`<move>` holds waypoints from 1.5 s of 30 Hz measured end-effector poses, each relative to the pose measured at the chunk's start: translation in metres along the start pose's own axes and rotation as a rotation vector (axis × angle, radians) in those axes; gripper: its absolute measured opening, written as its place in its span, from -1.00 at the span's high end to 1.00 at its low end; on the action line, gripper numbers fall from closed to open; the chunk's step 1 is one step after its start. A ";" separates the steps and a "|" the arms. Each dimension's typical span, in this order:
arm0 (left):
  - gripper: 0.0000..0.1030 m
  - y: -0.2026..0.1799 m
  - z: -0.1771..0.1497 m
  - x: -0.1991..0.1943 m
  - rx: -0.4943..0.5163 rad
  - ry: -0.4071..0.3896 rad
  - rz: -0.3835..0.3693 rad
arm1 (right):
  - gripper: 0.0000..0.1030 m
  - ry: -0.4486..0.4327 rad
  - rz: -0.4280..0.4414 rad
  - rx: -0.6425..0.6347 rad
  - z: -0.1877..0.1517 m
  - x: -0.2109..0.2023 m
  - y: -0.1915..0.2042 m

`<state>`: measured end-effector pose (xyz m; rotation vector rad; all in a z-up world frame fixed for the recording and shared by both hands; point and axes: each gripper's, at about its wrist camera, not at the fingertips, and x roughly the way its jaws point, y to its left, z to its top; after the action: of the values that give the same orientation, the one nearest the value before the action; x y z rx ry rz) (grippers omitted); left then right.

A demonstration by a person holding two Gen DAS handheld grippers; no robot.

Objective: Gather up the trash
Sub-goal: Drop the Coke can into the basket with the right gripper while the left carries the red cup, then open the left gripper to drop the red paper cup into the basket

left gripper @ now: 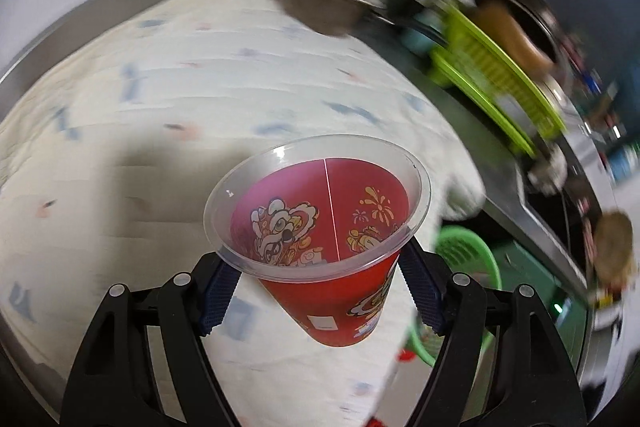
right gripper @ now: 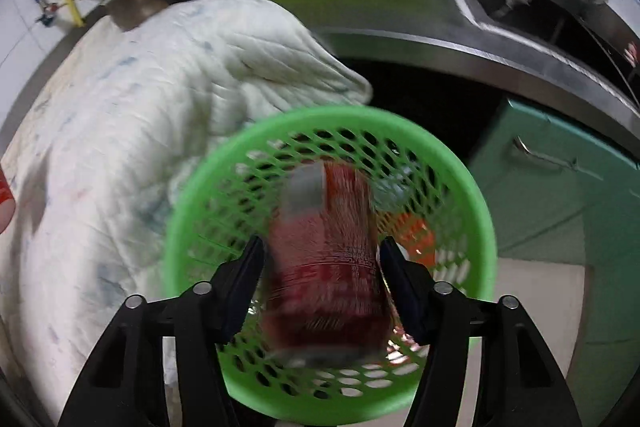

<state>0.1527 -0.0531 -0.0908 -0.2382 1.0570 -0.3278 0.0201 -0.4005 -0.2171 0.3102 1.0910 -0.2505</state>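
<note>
Grip status, left gripper (left gripper: 322, 277): the two blue-padded fingers (left gripper: 218, 297) close on a red plastic cup (left gripper: 320, 227) just below its clear rim, and the pads press against the cup wall on both sides. The cup sits at lower centre of the left wrist view, tilted with its open mouth toward the camera, printed cartoon figures visible inside and out. Behind it, a white quilted cloth (left gripper: 180, 99) fills the left and centre of the frame. A lime-green dish rack (left gripper: 496, 83) stands at upper right on a steel counter (left gripper: 492, 163). Right gripper (right gripper: 322, 279): the jaws bracket a red drink can (right gripper: 326, 259) at lower centre of the right wrist view. The can is heavily blurred, so whether the pads press on it or stand just clear cannot be told. Directly beyond the can lies a green mesh basket (right gripper: 476, 211), its round rim occupying the lower half of the frame; an orange item (right gripper: 418, 239) lies inside, right of the can. The white cloth lies at left, touching the basket rim. A teal cabinet (right gripper: 560, 195) stands at right, below the steel counter edge.
</note>
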 end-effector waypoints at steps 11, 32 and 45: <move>-0.42 -0.123 -0.029 0.050 0.246 0.119 -0.113 | -0.01 -0.018 0.007 0.109 -0.022 -0.014 -0.043; -0.46 -0.202 -0.094 0.156 0.450 0.346 -0.059 | -0.12 -0.121 0.053 0.191 -0.059 -0.074 -0.062; -0.54 -0.205 -0.101 0.151 0.473 0.348 -0.064 | -0.14 -0.143 0.068 0.183 -0.063 -0.088 -0.054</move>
<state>0.1010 -0.3037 -0.1901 0.2176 1.2795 -0.6819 -0.0896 -0.4232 -0.1723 0.4850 0.9162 -0.3082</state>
